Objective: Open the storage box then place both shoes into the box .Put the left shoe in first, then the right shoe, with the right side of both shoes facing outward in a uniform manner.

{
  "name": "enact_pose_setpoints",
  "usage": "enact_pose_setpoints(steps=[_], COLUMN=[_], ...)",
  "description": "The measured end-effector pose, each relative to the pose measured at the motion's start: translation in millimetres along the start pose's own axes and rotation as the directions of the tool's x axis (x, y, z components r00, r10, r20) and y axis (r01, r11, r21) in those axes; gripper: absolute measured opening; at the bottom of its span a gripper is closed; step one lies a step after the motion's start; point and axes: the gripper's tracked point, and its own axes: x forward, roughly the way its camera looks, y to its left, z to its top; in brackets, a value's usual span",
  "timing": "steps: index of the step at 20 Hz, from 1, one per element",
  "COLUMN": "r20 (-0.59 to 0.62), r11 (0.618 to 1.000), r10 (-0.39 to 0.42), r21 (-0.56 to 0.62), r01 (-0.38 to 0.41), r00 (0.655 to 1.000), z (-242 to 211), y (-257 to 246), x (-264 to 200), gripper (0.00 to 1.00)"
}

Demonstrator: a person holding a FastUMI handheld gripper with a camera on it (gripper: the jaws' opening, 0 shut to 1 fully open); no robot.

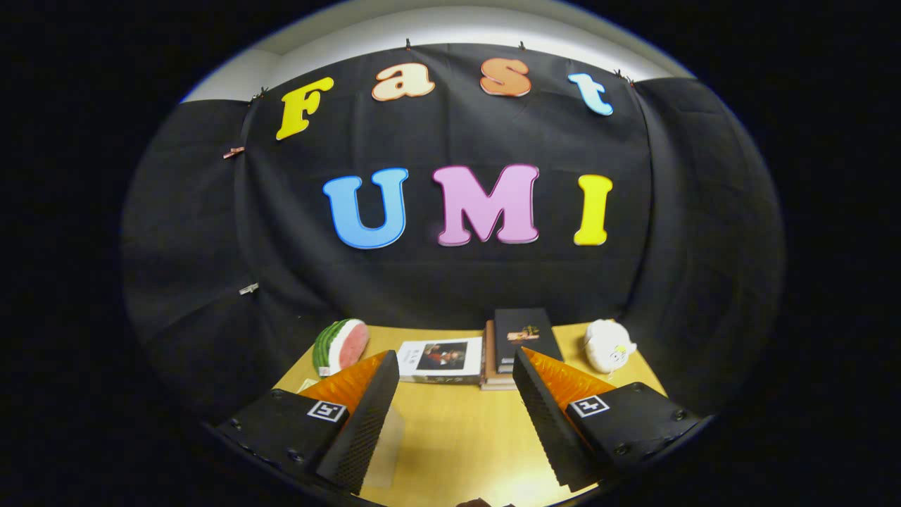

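Gaping wide with nothing between its fingers, the gripper (454, 377) hangs above a wooden table (457, 436). Beyond the fingertips lies one white book (441, 359); just right of it sits a stack of two books (517, 345), long axis running away. One watermelon slice (341, 345) stands left of the white book, one white plush toy (609, 345) right of the stack.

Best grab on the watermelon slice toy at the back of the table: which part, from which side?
Likely across its flat cut faces, coming straight in from the front. The watermelon slice stands on edge beyond the left finger, striped rind turned left, red face angled right toward the white book. The wedge is thin across those faces and the rind is curved, probably slippery. The gripper is open, holding nothing.
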Motion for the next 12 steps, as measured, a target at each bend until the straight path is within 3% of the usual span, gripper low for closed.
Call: enact_pose_setpoints(steps=[5, 12], r20=[0.133, 0.15], r11=[0.995, 0.998], r10=[-0.085, -0.056], r21=[-0.042, -0.033], r01=[0.091, 0.061], r00=[0.987, 0.987], z=[8.4, -10.6], y=[-46.1, -59.1], x=[-18.4, -13.9], gripper=[0.98, 0.98])
